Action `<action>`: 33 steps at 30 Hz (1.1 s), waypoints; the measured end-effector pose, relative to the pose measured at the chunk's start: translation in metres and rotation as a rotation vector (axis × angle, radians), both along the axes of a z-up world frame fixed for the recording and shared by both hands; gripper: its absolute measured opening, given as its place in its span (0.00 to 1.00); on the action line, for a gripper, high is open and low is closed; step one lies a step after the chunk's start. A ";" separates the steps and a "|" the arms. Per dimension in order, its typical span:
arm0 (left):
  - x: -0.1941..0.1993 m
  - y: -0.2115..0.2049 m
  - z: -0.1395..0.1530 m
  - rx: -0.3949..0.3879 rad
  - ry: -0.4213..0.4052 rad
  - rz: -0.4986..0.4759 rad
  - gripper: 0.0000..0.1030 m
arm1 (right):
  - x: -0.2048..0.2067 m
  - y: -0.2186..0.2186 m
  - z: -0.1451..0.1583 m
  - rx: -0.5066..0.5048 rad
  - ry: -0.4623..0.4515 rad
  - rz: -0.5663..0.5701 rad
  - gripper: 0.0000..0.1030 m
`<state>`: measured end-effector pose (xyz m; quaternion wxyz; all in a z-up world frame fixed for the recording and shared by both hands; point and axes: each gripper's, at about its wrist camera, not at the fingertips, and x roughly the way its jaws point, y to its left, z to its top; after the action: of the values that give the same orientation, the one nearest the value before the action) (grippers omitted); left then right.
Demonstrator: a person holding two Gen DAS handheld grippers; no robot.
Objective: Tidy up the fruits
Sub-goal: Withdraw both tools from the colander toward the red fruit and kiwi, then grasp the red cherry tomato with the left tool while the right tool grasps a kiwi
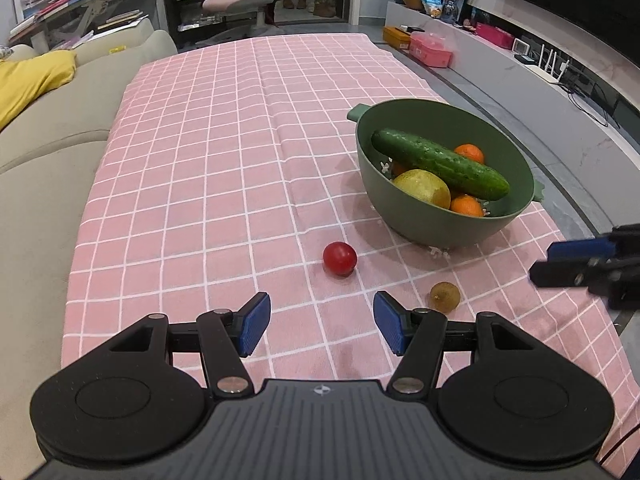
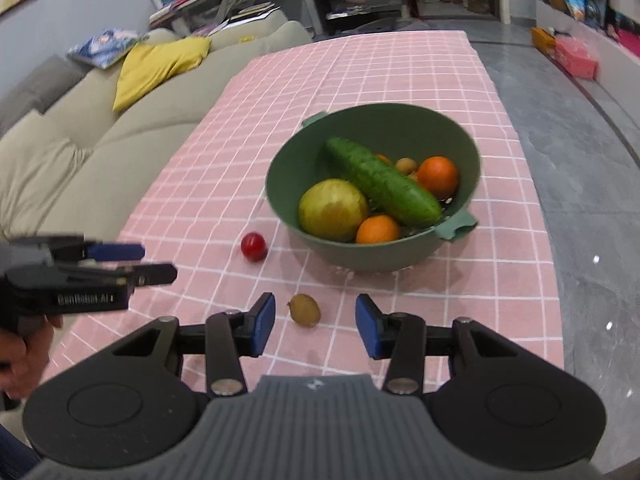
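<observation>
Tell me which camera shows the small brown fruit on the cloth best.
The right wrist view: the small brown fruit lies central, just ahead of the open right tool. The left wrist view shows it smaller, off to the right.

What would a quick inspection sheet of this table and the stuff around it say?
Surface: pink checked cloth, flat.
Job's things: green bowl holds cucumber, two oranges, a yellow fruit; tomato and small brown fruit lie loose on the cloth.
Clutter: nothing seen on the table.
Grippers: left gripper open, aimed towards the tomato; right gripper open, empty, brown fruit just ahead between its fingers.
Cables: some by the TV bench.
Surroundings: sofa, yellow cushion, desk, chair.
</observation>
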<state>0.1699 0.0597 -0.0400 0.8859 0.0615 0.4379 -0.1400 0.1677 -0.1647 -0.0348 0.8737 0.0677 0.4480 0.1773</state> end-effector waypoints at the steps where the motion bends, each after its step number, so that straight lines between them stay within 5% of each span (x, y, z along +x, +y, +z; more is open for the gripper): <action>1: 0.003 -0.002 -0.003 0.001 0.000 -0.006 0.68 | 0.000 0.004 -0.004 -0.014 -0.011 0.009 0.41; 19: 0.054 -0.029 -0.052 0.068 0.011 -0.139 0.68 | 0.027 0.045 -0.061 -0.057 0.011 0.084 0.41; 26: 0.066 -0.023 -0.064 0.036 0.012 -0.152 0.68 | 0.034 0.052 -0.069 -0.060 0.010 0.090 0.41; 33: 0.066 -0.024 -0.068 0.019 -0.015 -0.203 0.52 | 0.040 0.057 -0.076 -0.072 0.018 0.095 0.39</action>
<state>0.2355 0.0355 -0.1079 0.8699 0.1148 0.4240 -0.2245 0.2079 -0.1074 -0.1106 0.8621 0.0164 0.4646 0.2019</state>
